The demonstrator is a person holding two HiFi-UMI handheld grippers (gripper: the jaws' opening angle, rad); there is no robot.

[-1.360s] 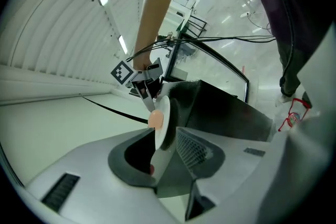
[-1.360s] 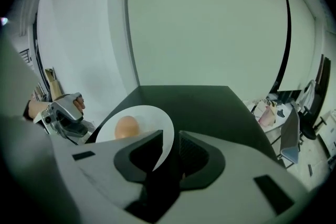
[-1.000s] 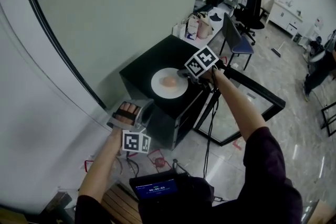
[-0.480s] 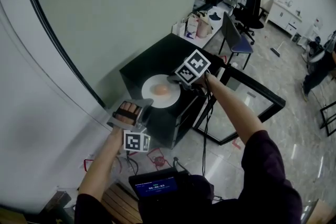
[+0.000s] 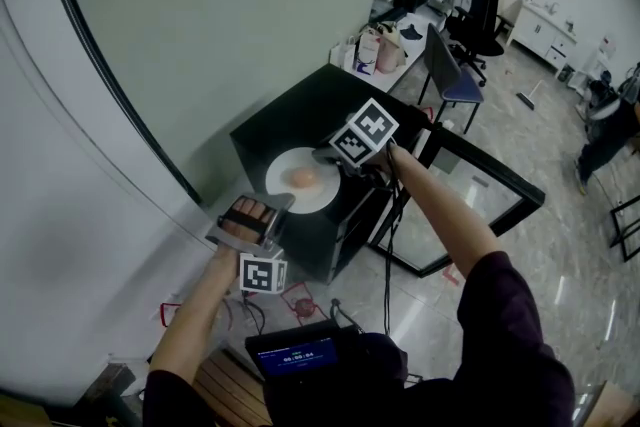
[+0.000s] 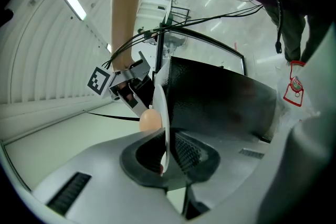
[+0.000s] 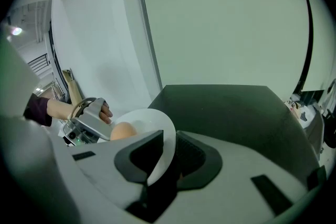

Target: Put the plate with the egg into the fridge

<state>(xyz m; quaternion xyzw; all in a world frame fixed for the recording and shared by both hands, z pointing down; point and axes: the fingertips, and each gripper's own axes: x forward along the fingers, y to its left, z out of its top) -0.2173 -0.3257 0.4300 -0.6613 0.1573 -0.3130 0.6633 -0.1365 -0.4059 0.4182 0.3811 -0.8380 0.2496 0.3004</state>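
Note:
A white plate (image 5: 283,191) with a brown egg (image 5: 303,177) lies at the near left edge of the black fridge's top (image 5: 320,110). My right gripper (image 5: 328,158) is shut on the plate's far rim. My left gripper (image 5: 279,204) has just been closing, and the plate's near rim stands between its pads. In the left gripper view the plate (image 6: 161,105) shows edge-on with the egg (image 6: 149,120) beside it, pinched in the left gripper (image 6: 165,159). In the right gripper view the plate (image 7: 155,120) and egg (image 7: 121,131) sit in the right gripper (image 7: 167,157).
The fridge's glass door (image 5: 480,187) hangs open to the right, toward the floor. A pale wall (image 5: 200,25) stands right behind the fridge. A chair (image 5: 450,80) and a table with bags (image 5: 385,45) are beyond. Cables (image 5: 300,300) lie on the floor near my feet.
The right gripper has slid the plate with the egg leftward to the fridge top's near edge. The left gripper's jaws have come together on the plate's near rim.

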